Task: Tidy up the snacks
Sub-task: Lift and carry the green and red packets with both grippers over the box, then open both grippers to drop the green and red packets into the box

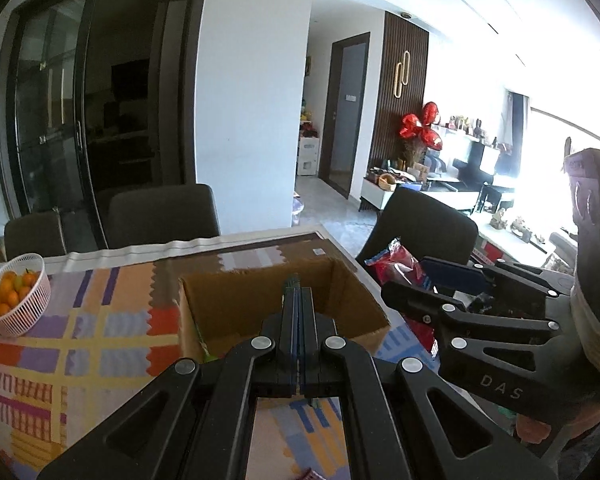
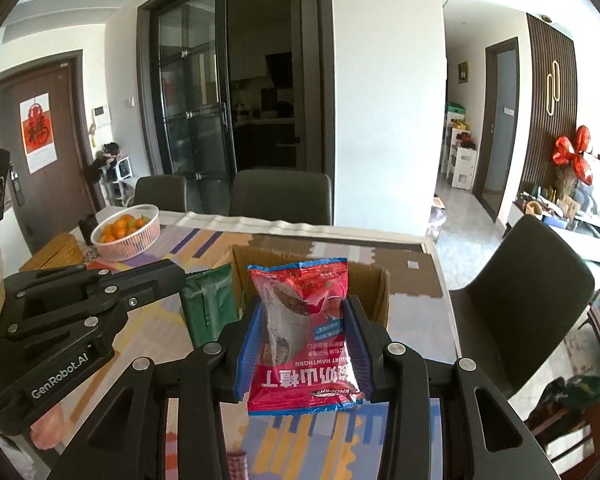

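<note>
Right gripper (image 2: 306, 344): blue pads pinch a red crinkly plastic snack packet (image 2: 302, 336) by its two sides, packet upright, held above the surface. Left gripper (image 1: 297, 300): fingers pressed together, nothing between them, tips over an open brown cardboard box (image 1: 236, 312). Box stands just beyond the packet on the multicoloured patterned surface (image 1: 100, 336); contents not clear. Green foil bag (image 2: 208, 304) against the box's left wall. Farther left, a white plastic mesh basket (image 2: 126, 236) holds small oranges (image 2: 124, 226).
</note>
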### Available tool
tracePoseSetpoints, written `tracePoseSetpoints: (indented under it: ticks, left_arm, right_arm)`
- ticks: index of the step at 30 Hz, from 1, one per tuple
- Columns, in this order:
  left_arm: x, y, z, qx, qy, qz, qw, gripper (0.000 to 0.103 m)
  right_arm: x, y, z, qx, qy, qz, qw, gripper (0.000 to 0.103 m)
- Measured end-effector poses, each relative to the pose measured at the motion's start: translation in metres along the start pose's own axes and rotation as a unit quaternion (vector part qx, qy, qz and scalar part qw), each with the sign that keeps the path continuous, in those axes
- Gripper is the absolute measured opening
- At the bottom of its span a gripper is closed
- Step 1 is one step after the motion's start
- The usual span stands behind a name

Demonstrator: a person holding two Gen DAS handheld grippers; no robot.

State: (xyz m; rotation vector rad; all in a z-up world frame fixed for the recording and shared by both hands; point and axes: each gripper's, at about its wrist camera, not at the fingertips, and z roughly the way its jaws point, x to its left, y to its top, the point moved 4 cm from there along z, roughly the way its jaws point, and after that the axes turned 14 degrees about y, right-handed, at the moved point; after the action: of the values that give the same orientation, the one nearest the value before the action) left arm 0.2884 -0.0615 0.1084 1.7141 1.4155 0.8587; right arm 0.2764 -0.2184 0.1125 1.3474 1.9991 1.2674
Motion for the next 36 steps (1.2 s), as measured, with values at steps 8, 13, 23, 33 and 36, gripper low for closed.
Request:
tracePoseSetpoints:
  ticks: [8, 13, 23, 33, 36]
  left_arm:
    - [0.012, 0.024, 0.023, 0.006, 0.015, -0.001, 0.9999, 0.002]
    - [0.015, 0.032, 0.043, 0.018, 0.024, 0.000, 0.9996, 0.002]
    - [0.022, 0.032, 0.083, 0.046, 0.033, -0.001, 0.9984, 0.002]
    - [0.025, 0.010, 0.113, 0.081, 0.056, 0.007, 0.9951, 0.010]
    - [0.029, 0.007, 0.111, 0.085, 0.062, -0.001, 0.9945, 0.027]
  right_arm:
    - [-0.010, 0.019, 0.020, 0.011, 0.003, 0.007, 1.000, 0.041]
    - [-0.019, 0.027, 0.036, 0.023, -0.003, 0.009, 1.000, 0.041]
    - [-0.034, 0.030, 0.071, 0.053, -0.011, 0.017, 0.998, 0.041]
    - [-0.051, 0.015, 0.103, 0.091, -0.019, 0.021, 0.995, 0.042]
    - [-0.052, 0.012, 0.105, 0.091, -0.025, 0.028, 0.995, 0.052]
